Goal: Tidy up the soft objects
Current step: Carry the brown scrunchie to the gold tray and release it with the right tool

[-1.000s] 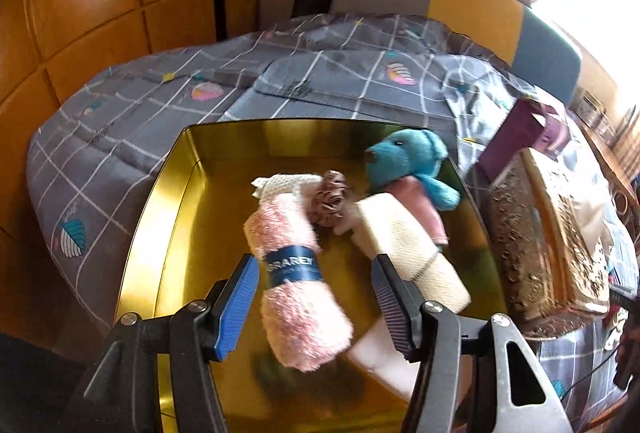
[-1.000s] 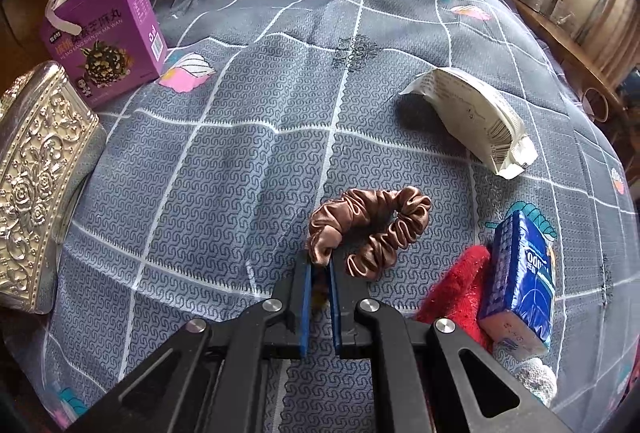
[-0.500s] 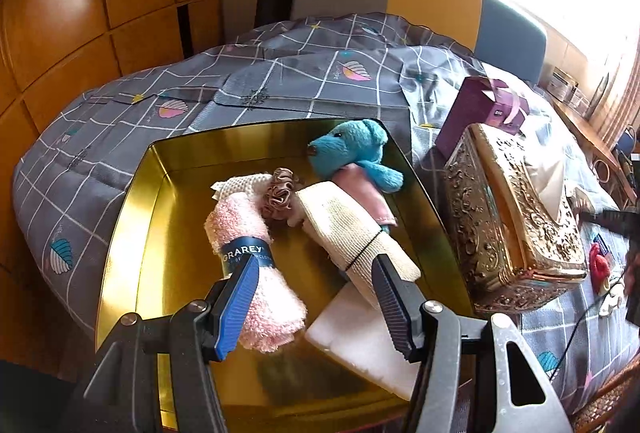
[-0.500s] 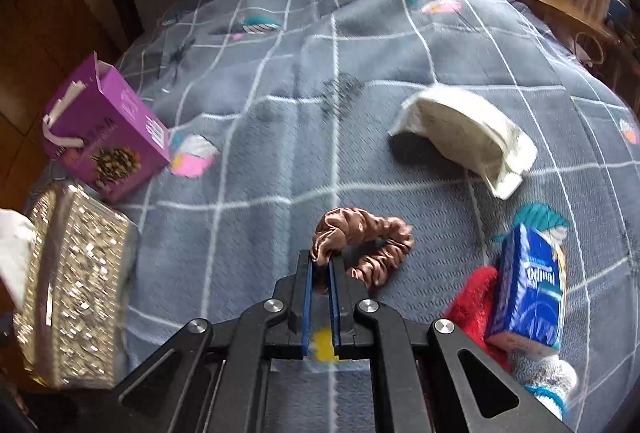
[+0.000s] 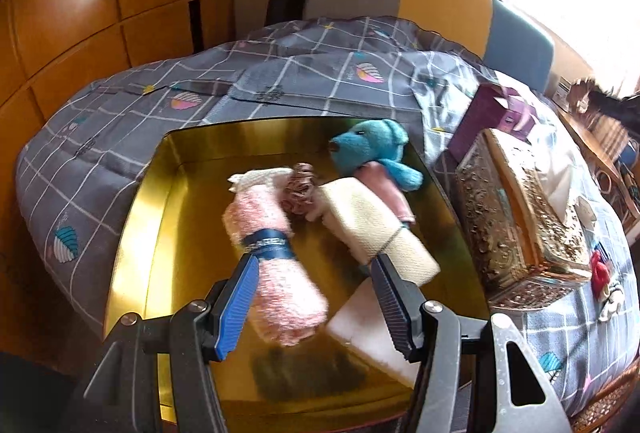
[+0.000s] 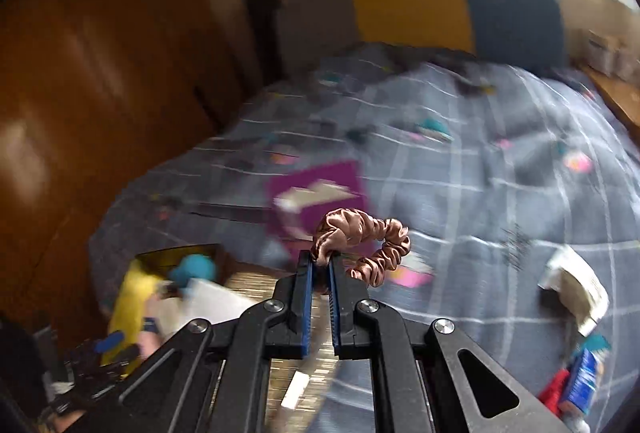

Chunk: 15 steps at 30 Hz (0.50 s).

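Observation:
My right gripper [image 6: 319,262] is shut on a brown satin scrunchie [image 6: 362,239] and holds it in the air above the bed. My left gripper [image 5: 314,275] is open and empty, hovering over a gold tray [image 5: 132,233]. The tray holds a rolled pink towel [image 5: 276,265], a cream rolled towel [image 5: 376,229], a blue plush bear [image 5: 374,151], a small pinkish scrunchie [image 5: 298,189] and a white pad [image 5: 368,329]. The tray also shows blurred in the right wrist view [image 6: 128,289].
An ornate gold tissue box [image 5: 520,217] stands right of the tray, a purple box [image 5: 496,113] behind it. On the grey checked bedspread [image 6: 480,161] lie a white packet [image 6: 576,285], a blue tissue pack [image 6: 584,377] and a red item [image 6: 552,389]. Wooden wall panels are left.
My right gripper has lifted the brown scrunchie off the bedspread and swung left toward the tray; the view is blurred. My left gripper shifted slightly over the tray, still open.

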Each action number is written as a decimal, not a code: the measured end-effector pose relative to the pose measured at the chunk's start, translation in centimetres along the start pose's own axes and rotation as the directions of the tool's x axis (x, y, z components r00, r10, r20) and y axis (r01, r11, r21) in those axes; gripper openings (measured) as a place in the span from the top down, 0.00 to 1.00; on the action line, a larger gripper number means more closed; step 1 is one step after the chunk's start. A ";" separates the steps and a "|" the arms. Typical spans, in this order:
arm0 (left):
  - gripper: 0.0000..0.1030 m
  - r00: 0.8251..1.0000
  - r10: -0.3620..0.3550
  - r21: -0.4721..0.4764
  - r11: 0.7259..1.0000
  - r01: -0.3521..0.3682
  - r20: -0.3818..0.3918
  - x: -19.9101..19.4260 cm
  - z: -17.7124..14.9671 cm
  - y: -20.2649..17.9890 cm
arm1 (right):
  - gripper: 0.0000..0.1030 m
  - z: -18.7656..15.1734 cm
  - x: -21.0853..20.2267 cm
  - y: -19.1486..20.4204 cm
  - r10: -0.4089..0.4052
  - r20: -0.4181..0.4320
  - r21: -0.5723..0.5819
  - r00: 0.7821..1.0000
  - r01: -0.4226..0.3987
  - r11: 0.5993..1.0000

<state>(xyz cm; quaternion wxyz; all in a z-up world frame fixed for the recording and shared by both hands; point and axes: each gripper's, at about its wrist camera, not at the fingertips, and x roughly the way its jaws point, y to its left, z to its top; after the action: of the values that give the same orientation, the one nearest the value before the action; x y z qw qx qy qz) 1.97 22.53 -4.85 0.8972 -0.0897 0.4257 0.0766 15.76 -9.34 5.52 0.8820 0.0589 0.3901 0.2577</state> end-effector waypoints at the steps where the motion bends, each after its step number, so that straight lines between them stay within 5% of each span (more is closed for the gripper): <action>1: 0.42 1.000 0.007 -0.015 1.000 -0.007 -0.003 0.0 0.0 0.4 | 0.93 0.0 0.2 1.8 0.038 -0.002 -0.030 0.999 -0.038 0.999; 8: 0.42 0.996 0.081 -0.112 0.991 -0.077 0.037 -1.1 0.4 4.3 | 0.93 -2.9 3.6 12.7 0.259 -0.135 -0.189 0.956 -0.282 0.941; 15: 0.42 0.993 0.107 -0.165 0.982 -0.096 0.059 -1.8 0.6 7.1 | 0.92 -8.6 11.0 19.6 0.296 -0.319 -0.236 0.900 -0.378 0.895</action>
<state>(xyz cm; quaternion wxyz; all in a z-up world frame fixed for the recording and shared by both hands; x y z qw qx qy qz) -0.23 29.51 -3.70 0.8957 -0.1377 0.3915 0.1595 7.74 12.15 -1.68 0.7592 -0.0409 0.4500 0.4685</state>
